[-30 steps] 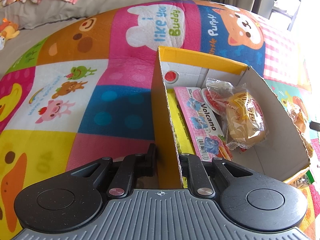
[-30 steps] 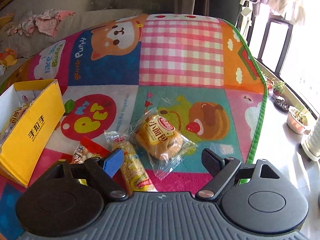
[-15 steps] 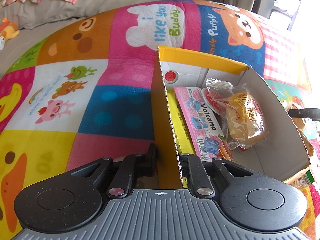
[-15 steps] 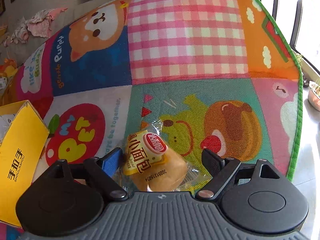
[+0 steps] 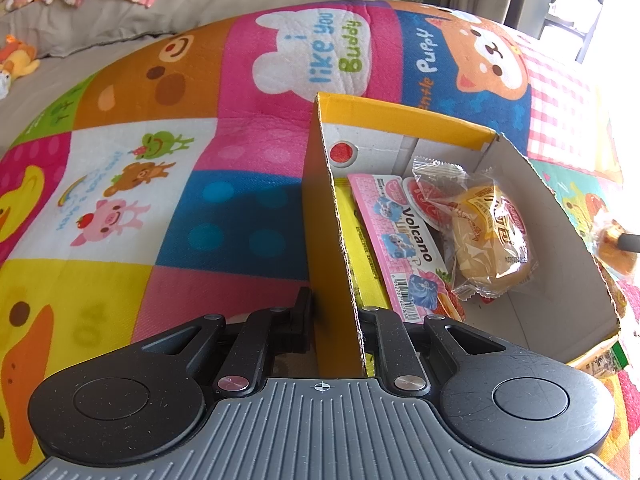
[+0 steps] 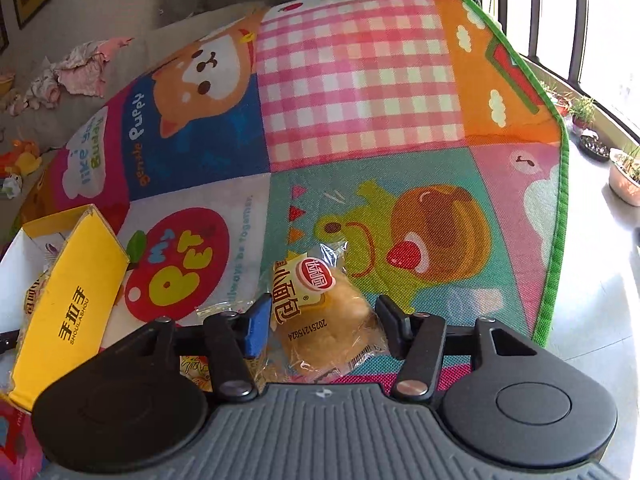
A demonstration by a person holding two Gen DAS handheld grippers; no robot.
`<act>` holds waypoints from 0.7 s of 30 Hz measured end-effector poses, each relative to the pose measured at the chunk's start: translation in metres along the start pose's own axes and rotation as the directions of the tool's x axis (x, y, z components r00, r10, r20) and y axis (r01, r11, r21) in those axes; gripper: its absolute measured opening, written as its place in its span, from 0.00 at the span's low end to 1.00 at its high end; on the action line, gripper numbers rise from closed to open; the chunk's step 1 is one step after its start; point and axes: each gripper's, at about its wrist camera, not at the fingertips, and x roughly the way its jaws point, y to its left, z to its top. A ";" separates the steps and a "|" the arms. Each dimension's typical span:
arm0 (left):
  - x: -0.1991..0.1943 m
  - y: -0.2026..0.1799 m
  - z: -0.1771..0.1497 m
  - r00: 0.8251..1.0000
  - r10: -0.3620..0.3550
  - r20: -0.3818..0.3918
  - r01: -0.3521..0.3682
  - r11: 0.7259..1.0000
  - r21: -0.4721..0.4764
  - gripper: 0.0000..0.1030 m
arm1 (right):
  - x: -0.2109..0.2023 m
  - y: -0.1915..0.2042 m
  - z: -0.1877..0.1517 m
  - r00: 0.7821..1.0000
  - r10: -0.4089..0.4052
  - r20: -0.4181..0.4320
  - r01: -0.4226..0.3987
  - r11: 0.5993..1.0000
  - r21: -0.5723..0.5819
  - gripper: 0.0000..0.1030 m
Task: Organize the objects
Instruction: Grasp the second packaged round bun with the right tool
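- Two grippers are mine: my left gripper [image 5: 330, 312] is clenched on the near side wall of the yellow cardboard box [image 5: 408, 118], one finger outside the wall and one inside, pinning it to the colourful patchwork play mat [image 5: 240, 216].
- My right gripper [image 6: 322, 322] has just been closing, and the bread bun in a clear crinkly wrapper [image 6: 320, 312] sits between its jaws. The blue-padded finger [image 6: 258, 326] touches the wrapper's left side; the black finger opposite appears just short of the plastic, so I judge the bun framed, not yet squeezed.
- Just beside and below the blue pad lie more snack packets [image 6: 192, 368], partly hidden by my own body; I cannot tell what they are.
- Further out, the box stands at the left of the right wrist view, near the bun. Inside it already lie a pink flat "Volcano" snack pack [image 5: 400, 240], a yellow strip packet [image 5: 360, 252] against the wall, and a second wrapped bun [image 5: 492, 244].
- Risks, as I judge them: the slick wrapper may slide out if I pinch only loose film and not the bun; squeezing hard would crush the soft bread; the blue pad could catch a neighbouring packet and drag it along; lifting towards the box, the bun could clip the far rim and tip it if my left hold slackens.
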 end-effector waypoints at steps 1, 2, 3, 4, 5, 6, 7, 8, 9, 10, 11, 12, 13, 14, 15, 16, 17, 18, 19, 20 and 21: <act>0.000 0.000 0.000 1.000 0.000 0.001 0.000 1.000 -0.003 0.14 | -0.007 0.002 -0.002 1.000 0.005 0.006 -0.005 1.000 -0.005 0.52; 0.000 0.001 0.000 1.000 -0.001 0.002 0.001 1.000 -0.005 0.14 | -0.014 0.004 -0.004 1.000 0.010 0.014 -0.010 1.000 -0.006 0.51; 0.000 0.001 0.000 1.000 -0.002 0.002 0.002 1.000 -0.007 0.14 | -0.022 0.007 -0.006 1.000 0.022 0.020 -0.022 1.000 -0.005 0.50; 0.000 0.001 0.000 1.000 -0.003 0.002 0.003 1.000 -0.008 0.14 | -0.028 0.009 -0.009 0.999 0.038 0.022 -0.038 0.999 -0.006 0.50; 0.000 0.001 0.000 1.000 -0.002 0.001 0.002 1.000 -0.007 0.14 | -0.035 0.012 -0.012 0.998 0.057 0.023 -0.056 0.998 -0.009 0.50; 0.000 0.001 0.000 1.000 -0.002 0.000 0.002 1.000 -0.005 0.14 | -0.042 0.015 -0.016 0.997 0.067 0.024 -0.067 0.998 -0.014 0.50; 0.000 0.000 0.001 1.000 -0.002 0.000 0.002 1.000 -0.002 0.14 | -0.048 0.018 -0.019 0.997 0.072 0.026 -0.071 0.997 -0.021 0.49; 0.000 0.000 0.001 1.000 -0.002 0.000 0.002 1.000 -0.001 0.14 | -0.055 0.021 -0.022 0.997 0.077 0.030 -0.076 0.997 -0.025 0.49; 0.000 0.001 0.000 1.000 -0.004 0.000 0.004 1.000 -0.001 0.14 | -0.064 0.023 -0.026 0.995 0.090 0.032 -0.089 0.996 -0.020 0.49; 0.000 0.001 0.000 1.000 -0.004 0.001 0.004 1.000 -0.003 0.14 | -0.071 0.024 -0.030 0.994 0.109 0.030 -0.109 0.994 -0.008 0.49; 0.000 0.001 0.000 1.000 -0.004 0.001 0.004 1.000 -0.005 0.14 | -0.079 0.023 -0.034 0.990 0.141 0.026 -0.142 0.990 0.014 0.49; 0.000 0.001 0.000 1.000 -0.004 0.002 0.004 1.000 -0.007 0.14 | -0.086 0.024 -0.041 0.983 0.184 0.013 -0.185 0.982 0.043 0.49; 0.000 0.001 0.000 1.000 -0.005 0.004 0.005 1.000 -0.010 0.14 | -0.088 0.025 -0.048 0.976 0.217 -0.004 -0.216 0.974 0.062 0.49; 0.000 0.001 0.000 1.000 -0.006 0.004 0.006 1.000 -0.011 0.14 | -0.090 0.027 -0.057 0.967 0.253 -0.029 -0.251 0.965 0.078 0.50; 0.000 0.001 0.000 1.000 -0.007 0.004 0.007 1.000 -0.011 0.14 | -0.090 0.031 -0.069 0.956 0.286 -0.060 -0.281 0.956 0.085 0.50; 0.000 0.001 0.000 1.000 -0.006 0.004 0.006 1.000 -0.009 0.14 | -0.089 0.035 -0.079 0.951 0.299 -0.082 -0.292 0.953 0.083 0.51; 0.000 0.001 0.000 1.000 -0.005 0.004 0.005 1.000 -0.007 0.14 | -0.087 0.040 -0.092 0.948 0.299 -0.105 -0.293 0.953 0.072 0.53; 0.000 0.001 0.000 1.000 -0.005 0.003 0.005 1.000 -0.006 0.14 | -0.087 0.047 -0.102 0.952 0.283 -0.120 -0.279 0.959 0.045 0.54; 0.000 0.001 0.000 1.000 -0.005 0.002 0.005 1.000 -0.005 0.14 | -0.086 0.054 -0.109 0.957 0.259 -0.131 -0.261 0.965 0.002 0.55; 0.000 0.001 0.000 1.000 -0.004 0.002 0.004 1.000 -0.005 0.14 | -0.087 0.063 -0.117 0.965 0.227 -0.133 -0.238 0.969 -0.069 0.61; 0.000 0.001 0.001 1.000 -0.005 0.002 0.005 1.000 -0.006 0.14 | -0.088 0.071 -0.122 0.970 0.206 -0.131 -0.223 0.966 -0.129 0.66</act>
